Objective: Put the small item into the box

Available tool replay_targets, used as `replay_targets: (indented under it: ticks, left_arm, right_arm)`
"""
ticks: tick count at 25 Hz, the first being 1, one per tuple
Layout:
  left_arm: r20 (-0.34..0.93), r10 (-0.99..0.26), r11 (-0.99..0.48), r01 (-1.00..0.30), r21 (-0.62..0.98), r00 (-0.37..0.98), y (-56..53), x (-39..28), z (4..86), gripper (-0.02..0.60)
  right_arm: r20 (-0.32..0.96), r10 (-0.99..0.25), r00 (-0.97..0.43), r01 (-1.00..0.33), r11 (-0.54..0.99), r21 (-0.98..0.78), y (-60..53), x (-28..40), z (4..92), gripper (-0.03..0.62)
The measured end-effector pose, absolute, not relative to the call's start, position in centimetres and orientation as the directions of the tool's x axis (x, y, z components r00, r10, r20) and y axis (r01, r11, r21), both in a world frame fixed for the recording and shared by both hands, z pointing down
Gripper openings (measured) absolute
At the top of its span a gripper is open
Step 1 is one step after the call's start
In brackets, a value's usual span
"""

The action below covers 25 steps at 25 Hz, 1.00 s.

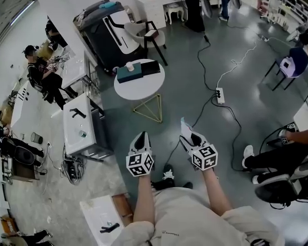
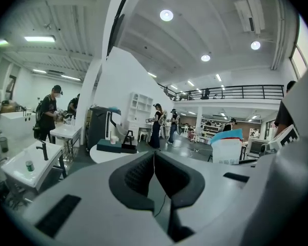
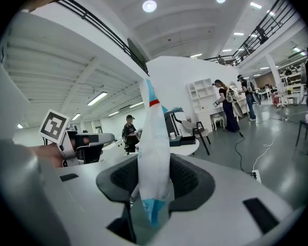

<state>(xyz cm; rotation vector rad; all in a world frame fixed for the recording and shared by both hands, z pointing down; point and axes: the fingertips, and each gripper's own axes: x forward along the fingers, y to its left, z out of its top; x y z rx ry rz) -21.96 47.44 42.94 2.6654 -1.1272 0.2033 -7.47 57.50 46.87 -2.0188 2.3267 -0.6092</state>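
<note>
Left tool (image 1: 141,135), nearest along with its mate in front of the person: jaws closed together, nothing between them. Right tool (image 1: 186,132): jaws stand fairly apart, gripping the lower part of a small white packet (image 3: 154,137) with blue and red print, which sticks up from the pads. I judge it light, soft and crinkly, apt to fold or slip, so a low hold across the flat body suits. Box (image 1: 138,70) sits on the round counter (image 1: 143,92), well apart from the packet.
</note>
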Motion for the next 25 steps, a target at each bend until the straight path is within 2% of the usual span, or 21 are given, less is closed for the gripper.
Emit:
replay_targets:
  ticks: [5, 13, 19, 25]
  left_arm:
    - [0.249, -0.647, -0.708, -0.689, 0.154, 0.721, 50.7, -21.8, 44.2, 0.022]
    - [0.283, -0.637, -0.704, -0.691, 0.165, 0.717, 48.9, -21.9, 46.7, 0.022]
    - [0.287, -0.599, -0.739, -0.654, 0.16, 0.747, 46.2, -19.5, 48.1, 0.021]
    - [0.275, -0.585, -0.767, -0.631, 0.121, 0.763, 39.6, -17.3, 46.3, 0.021]
  right_arm:
    - [0.212, -0.958, -0.194, -0.926, 0.107, -0.362, 60.8, -7.2, 47.0, 0.187]
    - [0.23, -0.959, -0.163, -0.926, 0.068, -0.372, 62.6, -5.8, 49.1, 0.187]
    - [0.25, -0.959, -0.135, -0.928, 0.034, -0.37, 60.3, -4.4, 50.5, 0.187]
    - [0.262, -0.953, -0.153, -0.933, 0.053, -0.355, 52.5, -3.1, 49.7, 0.187]
